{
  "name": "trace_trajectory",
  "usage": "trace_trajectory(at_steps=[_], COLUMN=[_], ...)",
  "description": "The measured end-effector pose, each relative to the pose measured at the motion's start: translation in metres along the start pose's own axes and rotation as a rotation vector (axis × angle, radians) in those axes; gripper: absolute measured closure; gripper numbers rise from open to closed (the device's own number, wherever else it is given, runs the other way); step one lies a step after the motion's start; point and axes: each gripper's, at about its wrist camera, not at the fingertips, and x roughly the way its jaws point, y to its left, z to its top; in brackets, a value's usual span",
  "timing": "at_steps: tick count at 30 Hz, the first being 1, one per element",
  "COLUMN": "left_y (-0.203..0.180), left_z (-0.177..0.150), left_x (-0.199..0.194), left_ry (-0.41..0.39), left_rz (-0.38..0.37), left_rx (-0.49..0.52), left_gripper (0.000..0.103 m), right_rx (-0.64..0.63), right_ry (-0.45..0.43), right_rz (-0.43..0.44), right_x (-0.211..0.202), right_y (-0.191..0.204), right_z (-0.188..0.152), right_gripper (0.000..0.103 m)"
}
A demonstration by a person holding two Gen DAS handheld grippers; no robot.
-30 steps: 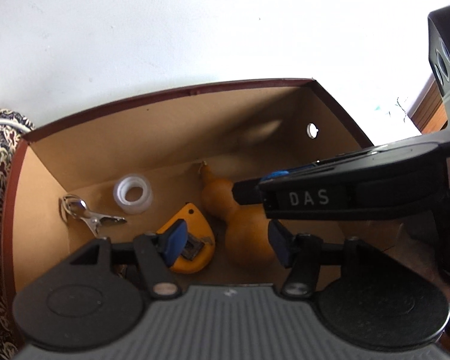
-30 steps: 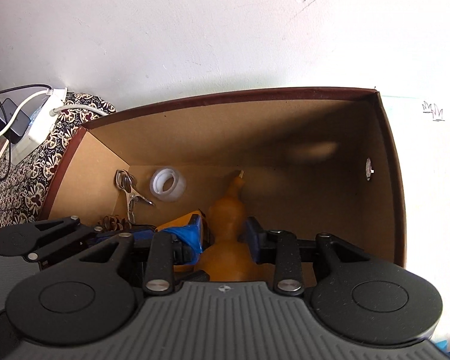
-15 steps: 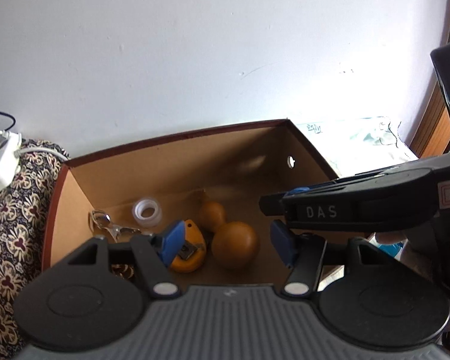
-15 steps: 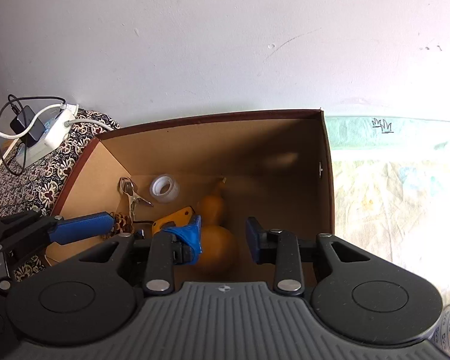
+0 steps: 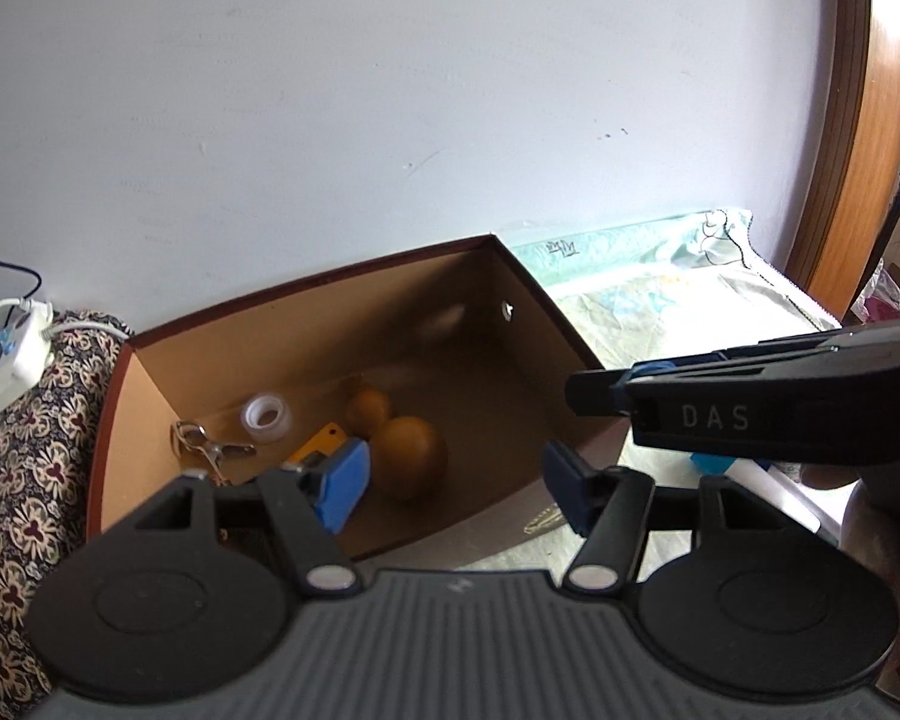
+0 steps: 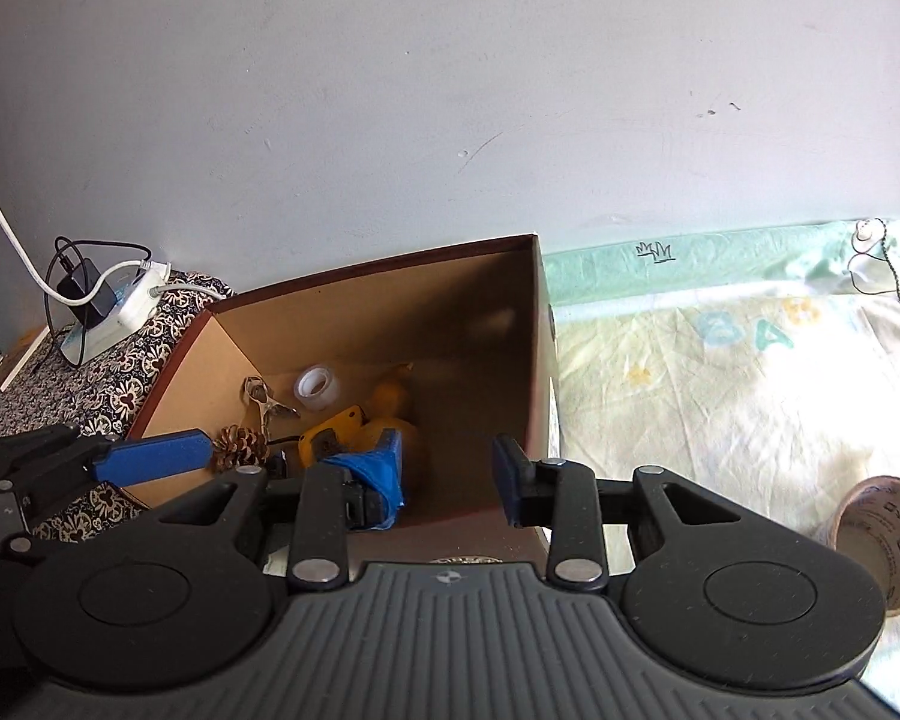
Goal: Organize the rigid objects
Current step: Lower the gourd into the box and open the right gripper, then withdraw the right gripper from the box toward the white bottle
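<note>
Tape roll (image 6: 879, 546) lying on the bed sheet (image 6: 720, 372), low and right of the right claw (image 6: 450, 471), nearer that hand than the left; open end facing up-left, long axis slanting down-right; well apart from the cardboard box (image 6: 534, 324). Gourd (image 5: 411, 450), tape measure (image 5: 321, 447), metal clip (image 5: 210, 450) and clear tape ring (image 5: 264, 417) already inside the box. Right claw parted, empty. Left claw (image 5: 453, 477) parted wide, holding nothing, touching nothing.

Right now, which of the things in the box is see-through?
The tape roll near the back wall: a clear plastic ring. The gourd, metal clip, pine cone and yellow tape measure are opaque.
</note>
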Motion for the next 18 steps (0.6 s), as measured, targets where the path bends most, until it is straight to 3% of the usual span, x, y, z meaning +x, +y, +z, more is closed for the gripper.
trace_trajectory(at_steps=[18], left_y=[-0.069], left_z=[-0.030], left_x=[0.006], left_ry=[0.106], left_rz=[-0.084], left_rx=[0.092], left_gripper=[0.038], right_rx=[0.118], right_ry=[-0.012], right_rz=[-0.098], right_x=[-0.047], right_y=[-0.041], right_z=[-0.063], right_gripper=[0.086])
